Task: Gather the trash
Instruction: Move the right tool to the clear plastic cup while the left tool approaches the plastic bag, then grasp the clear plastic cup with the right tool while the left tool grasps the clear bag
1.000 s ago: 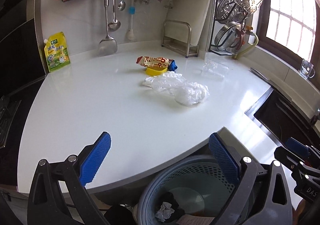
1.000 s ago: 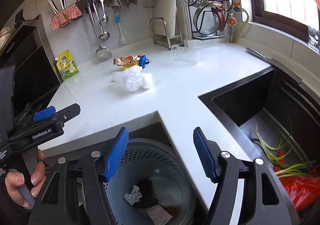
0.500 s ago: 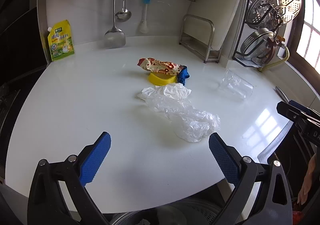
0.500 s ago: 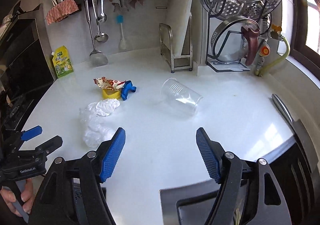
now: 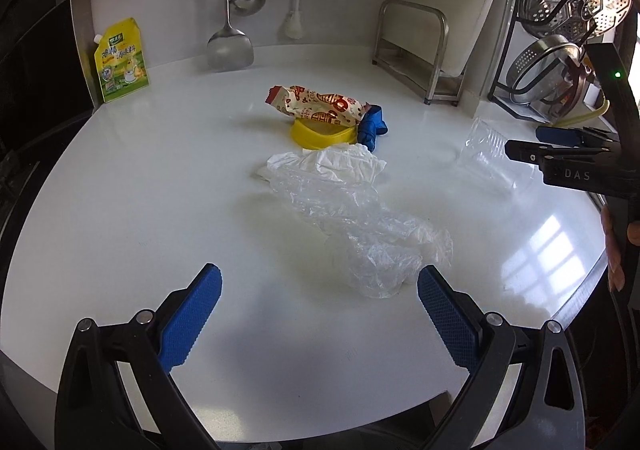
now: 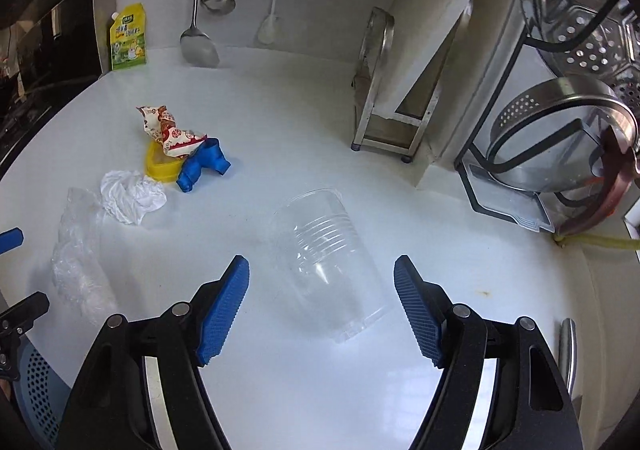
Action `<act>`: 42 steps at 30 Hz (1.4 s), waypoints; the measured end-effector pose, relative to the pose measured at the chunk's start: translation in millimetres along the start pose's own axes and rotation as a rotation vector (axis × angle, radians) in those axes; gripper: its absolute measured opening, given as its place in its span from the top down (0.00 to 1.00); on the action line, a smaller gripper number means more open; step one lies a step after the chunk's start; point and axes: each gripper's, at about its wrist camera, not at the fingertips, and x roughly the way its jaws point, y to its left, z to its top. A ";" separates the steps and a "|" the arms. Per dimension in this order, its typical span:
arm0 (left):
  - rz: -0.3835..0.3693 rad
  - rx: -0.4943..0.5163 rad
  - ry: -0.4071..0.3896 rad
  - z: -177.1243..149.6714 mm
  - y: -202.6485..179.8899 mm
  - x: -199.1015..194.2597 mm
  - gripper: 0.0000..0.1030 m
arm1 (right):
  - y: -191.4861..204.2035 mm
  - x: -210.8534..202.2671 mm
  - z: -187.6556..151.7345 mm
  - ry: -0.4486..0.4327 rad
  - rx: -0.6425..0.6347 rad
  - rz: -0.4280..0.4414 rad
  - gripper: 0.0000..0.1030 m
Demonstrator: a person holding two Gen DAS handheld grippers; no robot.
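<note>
A clear plastic cup [image 6: 328, 258] lies on its side on the white counter [image 6: 280, 109]. My right gripper [image 6: 322, 282] is open, its blue pads on either side of the cup's near end without touching it. My left gripper [image 5: 320, 302] is open and empty just short of a crumpled clear plastic bag [image 5: 372, 242]. Beyond the bag lie a white tissue [image 5: 332, 165], a yellow lid [image 5: 320, 135], a red-and-white snack wrapper [image 5: 316, 105] and a blue scrap [image 5: 372, 125]. In the left wrist view the cup [image 5: 488, 157] sits at the right.
A blue perforated bin [image 6: 40, 390] shows below the counter edge, lower left. A yellow pouch [image 5: 120, 61], hanging spatula [image 5: 230, 49], metal stand [image 5: 416, 49] and steamer rack [image 6: 560, 129] line the back. A hand [image 5: 616, 250] grips the right tool.
Both grippers left the bin and moved out over the counter. The right one swung to the cup, which now lies between its fingers. The left one closed in on the plastic bag.
</note>
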 end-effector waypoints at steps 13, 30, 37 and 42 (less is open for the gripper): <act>-0.001 -0.013 0.019 2.7 -3.2 13.2 0.06 | -1.3 64.3 11.0 0.170 -0.067 0.028 0.30; -0.030 -0.031 0.045 0.2 -5.2 22.8 0.06 | 6.3 49.2 -7.4 0.091 0.068 0.092 0.40; -0.037 -0.013 0.029 1.9 -20.0 20.6 0.06 | 0.6 37.0 -13.2 0.068 0.100 0.098 0.40; -0.018 0.000 0.022 13.7 -28.7 31.3 0.06 | -4.6 26.2 -14.6 0.028 0.138 0.128 0.40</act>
